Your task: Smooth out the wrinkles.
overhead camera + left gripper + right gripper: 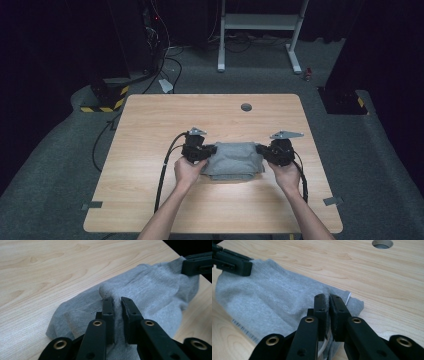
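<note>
Both forearms come in from the near edge of the table (150,200), angled inward toward its middle; left hand (187,171) wraps the left gripper (212,151), right hand (286,173) wraps the right gripper (259,151), and the two grippers point at each other across a folded grey cloth (234,160). Cloth lies around the table's middle, somewhat toward the near edge, bunched into a soft mound with a lower layer sticking out along its near side. Black cables trail from each gripper back toward the near edge. A round grommet hole (246,107) sits near the far edge, well apart from the cloth; nothing else on the wood. Off the table: grey carpet, a white metal stand (260,30) beyond the far edge, yellow-black hazard tape (107,100) off the far left corner. Left gripper view: left gripper (117,303) jaws nearly together, pinching a raised ridge of cloth (155,290) between them. Right gripper view: right gripper (329,301) jaws nearly together, clamped on a fold at the edge of the cloth (269,297), a thin white thread beside the jaws.
</note>
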`<control>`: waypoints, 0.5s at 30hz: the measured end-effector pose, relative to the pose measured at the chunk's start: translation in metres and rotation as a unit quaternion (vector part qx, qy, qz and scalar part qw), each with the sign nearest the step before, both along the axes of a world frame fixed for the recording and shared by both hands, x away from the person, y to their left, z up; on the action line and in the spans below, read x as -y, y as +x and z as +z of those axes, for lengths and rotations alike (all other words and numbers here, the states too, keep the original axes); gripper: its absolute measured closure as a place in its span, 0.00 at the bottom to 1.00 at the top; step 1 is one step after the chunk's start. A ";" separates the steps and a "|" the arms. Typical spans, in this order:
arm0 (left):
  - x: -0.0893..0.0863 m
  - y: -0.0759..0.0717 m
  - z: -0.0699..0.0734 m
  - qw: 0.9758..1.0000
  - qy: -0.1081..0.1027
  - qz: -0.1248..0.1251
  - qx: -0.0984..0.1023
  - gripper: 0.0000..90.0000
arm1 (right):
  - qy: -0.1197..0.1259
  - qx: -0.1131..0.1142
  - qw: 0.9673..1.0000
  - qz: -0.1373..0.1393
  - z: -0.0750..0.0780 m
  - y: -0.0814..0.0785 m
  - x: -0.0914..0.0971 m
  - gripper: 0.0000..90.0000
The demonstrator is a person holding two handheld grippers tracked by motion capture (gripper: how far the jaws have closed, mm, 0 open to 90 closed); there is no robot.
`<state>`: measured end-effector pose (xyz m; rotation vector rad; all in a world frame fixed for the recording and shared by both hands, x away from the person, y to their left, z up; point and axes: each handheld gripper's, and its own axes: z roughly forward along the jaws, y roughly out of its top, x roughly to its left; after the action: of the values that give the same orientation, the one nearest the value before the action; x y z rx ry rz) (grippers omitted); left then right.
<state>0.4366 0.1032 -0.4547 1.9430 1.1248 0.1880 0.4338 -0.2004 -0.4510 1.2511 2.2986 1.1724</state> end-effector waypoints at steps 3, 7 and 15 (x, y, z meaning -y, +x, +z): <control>-0.003 -0.009 0.002 1.000 -0.006 -0.016 0.013 0.91 | 0.002 0.012 1.000 0.011 0.001 -0.010 0.002 0.93; -0.006 -0.026 0.002 0.999 -0.016 -0.037 0.029 0.91 | 0.009 0.024 0.999 0.025 0.000 -0.028 0.006 0.93; -0.008 -0.065 -0.016 0.996 -0.010 -0.077 0.034 0.91 | -0.021 0.024 0.998 0.058 -0.024 -0.069 0.006 0.93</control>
<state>0.3712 0.1111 -0.4705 1.9812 0.9247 0.1586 0.3645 -0.2063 -0.4745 1.0757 2.3757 1.1726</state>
